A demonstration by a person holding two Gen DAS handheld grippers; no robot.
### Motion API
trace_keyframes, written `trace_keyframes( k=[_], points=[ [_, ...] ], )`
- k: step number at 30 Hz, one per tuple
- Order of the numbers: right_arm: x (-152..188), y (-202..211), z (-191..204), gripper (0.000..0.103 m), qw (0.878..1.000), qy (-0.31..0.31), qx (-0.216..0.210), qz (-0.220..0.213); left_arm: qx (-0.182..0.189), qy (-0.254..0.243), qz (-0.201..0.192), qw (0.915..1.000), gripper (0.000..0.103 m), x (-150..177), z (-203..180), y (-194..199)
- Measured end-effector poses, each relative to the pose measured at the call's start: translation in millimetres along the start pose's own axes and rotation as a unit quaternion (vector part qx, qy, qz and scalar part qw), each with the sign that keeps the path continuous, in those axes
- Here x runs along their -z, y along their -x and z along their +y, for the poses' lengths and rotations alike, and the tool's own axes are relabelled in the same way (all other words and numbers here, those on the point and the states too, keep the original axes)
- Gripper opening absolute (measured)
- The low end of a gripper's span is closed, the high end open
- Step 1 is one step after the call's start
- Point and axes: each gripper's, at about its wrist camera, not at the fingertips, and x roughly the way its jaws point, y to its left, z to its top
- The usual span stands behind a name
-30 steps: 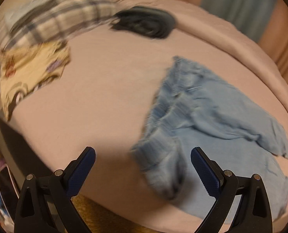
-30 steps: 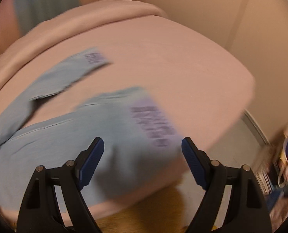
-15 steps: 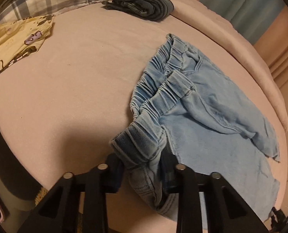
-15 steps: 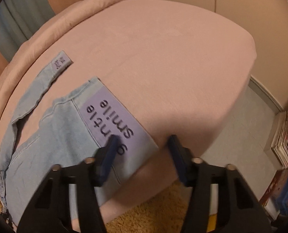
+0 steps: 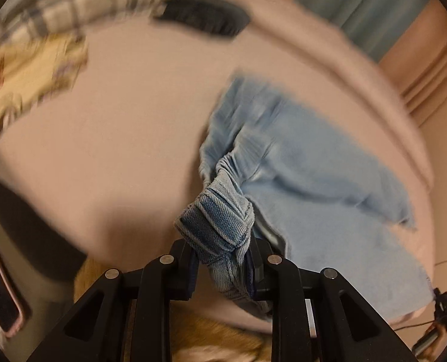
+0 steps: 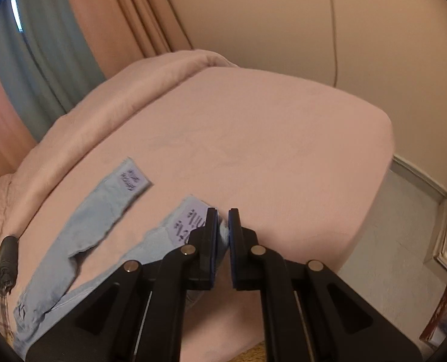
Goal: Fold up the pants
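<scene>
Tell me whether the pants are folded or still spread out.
Spread, not folded: the pants lie with both legs apart on the bed. The left gripper pinches the waistband.

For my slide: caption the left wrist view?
Left gripper clamps the jeans waistband on a pink bed.

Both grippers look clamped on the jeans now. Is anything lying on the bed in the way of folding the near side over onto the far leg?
Nothing visible does. The left gripper pinches the waistband and the right gripper the near hem of the jeans. The far leg lies bare. The dark folded garment and yellow cloth sit well aside.
</scene>
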Motion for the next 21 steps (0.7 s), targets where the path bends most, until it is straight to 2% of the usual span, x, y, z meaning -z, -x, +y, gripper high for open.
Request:
trace_keyframes(
  k=[3,6,9,12,14,17,21],
  points=[
    [11.5,-32.4,-19.2,0.007,0.999,-0.008,0.016,0.05,-0.011,0.02,0.022,0.9995,0.028,11.0,14.9,-27.1],
    [28.2,-59.3,-28.5,0.006,0.994,0.012,0.07,0.083,-0.008,0.018,0.023,0.9995,0.028,5.1,14.8,-26.1],
    [25.2,-57.8,-31.7,0.004,0.994,0.006,0.07,0.079,-0.014,0.008,0.024,0.9996,0.028,2.5,9.7,-22.7],
    [13.7,-39.5,-22.8,0.002,0.989,0.048,0.132,0.036,-0.019,-0.002,0.011,0.9997,0.029,-2.1,3.4,-18.9],
    [8.0,-31.3,-25.0,0.003,0.991,0.047,0.119,0.03,-0.034,-0.006,0.021,0.9992,0.035,1.9,5.6,-24.5],
    [8.1,-33.7,-31.2,0.006,0.992,0.047,0.095,0.063,-0.038,-0.012,0.016,0.9991,0.043,-1.1,2.0,-17.1],
    [20.8,-24.1,-11.5,0.011,0.993,0.07,0.03,0.087,-0.05,-0.027,-0.015,0.9983,0.076,-8.4,-3.5,7.8]
  ],
)
